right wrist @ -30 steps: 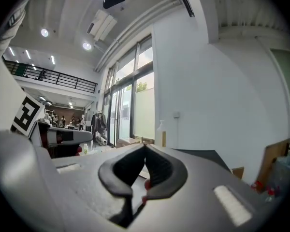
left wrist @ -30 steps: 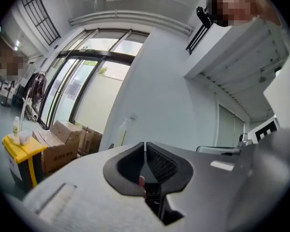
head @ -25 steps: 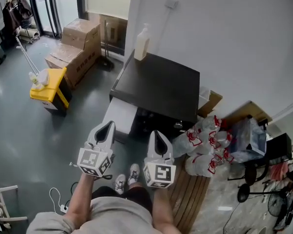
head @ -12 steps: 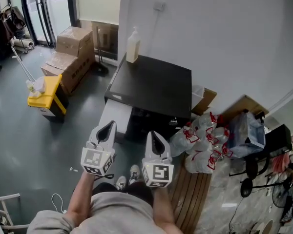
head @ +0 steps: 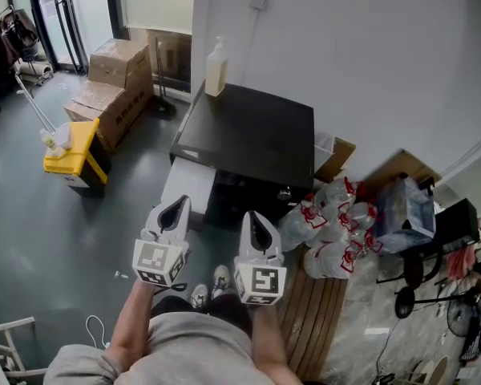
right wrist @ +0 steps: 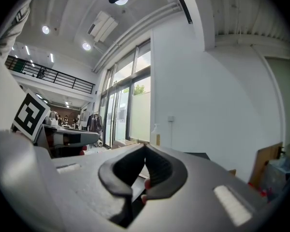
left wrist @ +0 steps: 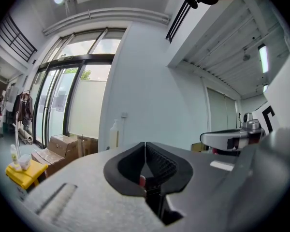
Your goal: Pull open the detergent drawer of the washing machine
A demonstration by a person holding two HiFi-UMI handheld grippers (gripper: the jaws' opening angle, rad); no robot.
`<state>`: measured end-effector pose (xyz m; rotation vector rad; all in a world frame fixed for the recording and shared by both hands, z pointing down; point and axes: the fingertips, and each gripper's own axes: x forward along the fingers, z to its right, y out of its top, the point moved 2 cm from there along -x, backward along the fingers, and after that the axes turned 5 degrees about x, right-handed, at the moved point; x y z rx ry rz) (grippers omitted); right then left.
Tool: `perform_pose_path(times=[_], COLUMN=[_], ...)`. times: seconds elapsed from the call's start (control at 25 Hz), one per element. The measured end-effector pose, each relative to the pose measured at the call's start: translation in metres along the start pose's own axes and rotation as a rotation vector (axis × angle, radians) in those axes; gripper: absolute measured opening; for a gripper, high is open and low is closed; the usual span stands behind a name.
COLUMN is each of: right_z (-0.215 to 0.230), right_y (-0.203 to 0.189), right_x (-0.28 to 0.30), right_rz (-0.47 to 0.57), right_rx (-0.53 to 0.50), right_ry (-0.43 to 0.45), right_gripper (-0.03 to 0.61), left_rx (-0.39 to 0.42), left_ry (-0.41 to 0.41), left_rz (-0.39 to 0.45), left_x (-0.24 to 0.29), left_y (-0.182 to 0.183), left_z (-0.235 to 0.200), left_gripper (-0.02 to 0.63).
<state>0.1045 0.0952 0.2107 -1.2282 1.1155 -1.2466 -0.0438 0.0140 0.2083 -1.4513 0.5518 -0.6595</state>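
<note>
The washing machine (head: 248, 135) has a black top and stands against the white wall. A white drawer-like part (head: 189, 191) juts out from its front at the left. My left gripper (head: 175, 207) is held level just short of that white part, shut with nothing in it. My right gripper (head: 254, 218) hovers beside it, in front of the machine's dark front, also shut and empty. In the left gripper view the left gripper's (left wrist: 145, 151) black pads meet. In the right gripper view the right gripper's (right wrist: 145, 151) pads meet too.
A pale soap bottle (head: 216, 68) stands on the machine's back left corner. Cardboard boxes (head: 116, 74) and a yellow mop bucket (head: 70, 149) sit to the left. Bags of plastic bottles (head: 337, 231) and a wooden pallet (head: 317, 319) crowd the right. The person's shoes (head: 208, 287) show below.
The head camera has swung a little, so the machine sits further left in the picture. Both grippers have shifted only slightly and stay shut and empty.
</note>
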Motion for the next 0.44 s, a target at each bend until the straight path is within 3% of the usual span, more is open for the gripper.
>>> perform_pose_path(times=[0.44], right_z=[-0.0037], right_y=[-0.006], right_x=[-0.0035], right_rz=[-0.006], right_rx=[0.015], right_ry=[-0.009], right_gripper=[0.005], left_rx=[0.0], left_ry=[-0.005], left_rz=[-0.013], left_x=[-0.0041], left_y=[-0.0082], left_z=[0.0], left_gripper=[0.017])
